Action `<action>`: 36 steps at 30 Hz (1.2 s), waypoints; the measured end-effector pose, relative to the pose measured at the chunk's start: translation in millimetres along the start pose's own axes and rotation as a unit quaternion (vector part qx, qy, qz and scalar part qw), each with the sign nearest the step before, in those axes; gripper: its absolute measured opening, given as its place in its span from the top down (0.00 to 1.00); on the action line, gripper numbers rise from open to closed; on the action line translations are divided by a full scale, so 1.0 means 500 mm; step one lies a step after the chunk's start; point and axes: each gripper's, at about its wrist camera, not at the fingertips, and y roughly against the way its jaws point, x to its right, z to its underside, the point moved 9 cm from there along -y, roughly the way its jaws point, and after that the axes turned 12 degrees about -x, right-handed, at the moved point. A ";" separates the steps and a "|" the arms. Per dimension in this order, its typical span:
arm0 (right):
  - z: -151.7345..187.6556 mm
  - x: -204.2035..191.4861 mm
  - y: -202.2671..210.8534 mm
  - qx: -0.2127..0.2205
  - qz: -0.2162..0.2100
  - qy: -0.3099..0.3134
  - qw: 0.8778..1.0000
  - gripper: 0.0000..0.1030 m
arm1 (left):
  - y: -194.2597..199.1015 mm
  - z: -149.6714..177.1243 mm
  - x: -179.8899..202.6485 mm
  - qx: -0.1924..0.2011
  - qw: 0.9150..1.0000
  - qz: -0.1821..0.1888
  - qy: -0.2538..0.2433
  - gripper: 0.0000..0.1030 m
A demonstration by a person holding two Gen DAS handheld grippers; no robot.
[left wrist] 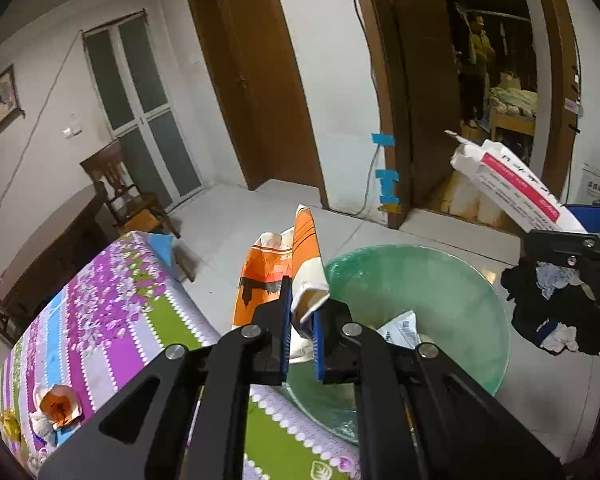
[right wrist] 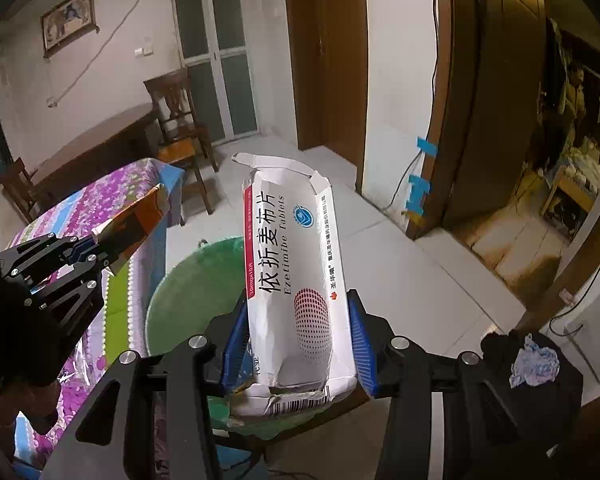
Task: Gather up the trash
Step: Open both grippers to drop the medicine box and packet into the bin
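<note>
Purple-and-green flowered tablecloth (left wrist: 112, 312) covers the table at far left in the left wrist view, with a crumpled orange-and-white wrapper (left wrist: 58, 406) lying near its close corner. Beyond the cloth, a dark wooden chair (left wrist: 124, 192) against the wall.

Centre of that view: left gripper (left wrist: 302, 332), jaws narrow, clamped on a flattened orange-and-white carton (left wrist: 278, 272). The carton sticks up past the blue pads, tilted, held above the near rim of a translucent green plastic bin (left wrist: 440, 280). The bin stands on the pale tiled floor just beside the table edge. A scrap of white printed paper (left wrist: 402, 326) lies inside the bin.

Right of the bin in the same view: right gripper (left wrist: 592, 224), seen side-on, carrying a white medicine box with a red stripe (left wrist: 512, 188), raised and slanting up to the left.

Right wrist view: right gripper (right wrist: 298, 344) half open, blue pads pressed against both long sides of the box, lettered "Ezetimibe Tablets". Top flap torn open, bottom end crushed. Box hangs over the bin's right part. A black glove with a pale rag (right wrist: 534, 362) sits on the handle at right.
</note>
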 end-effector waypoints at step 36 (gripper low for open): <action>0.017 -0.023 -0.154 -0.067 -0.029 -0.021 0.997 0.44 | -0.045 0.029 -0.034 -0.017 0.999 0.043 0.014 0.47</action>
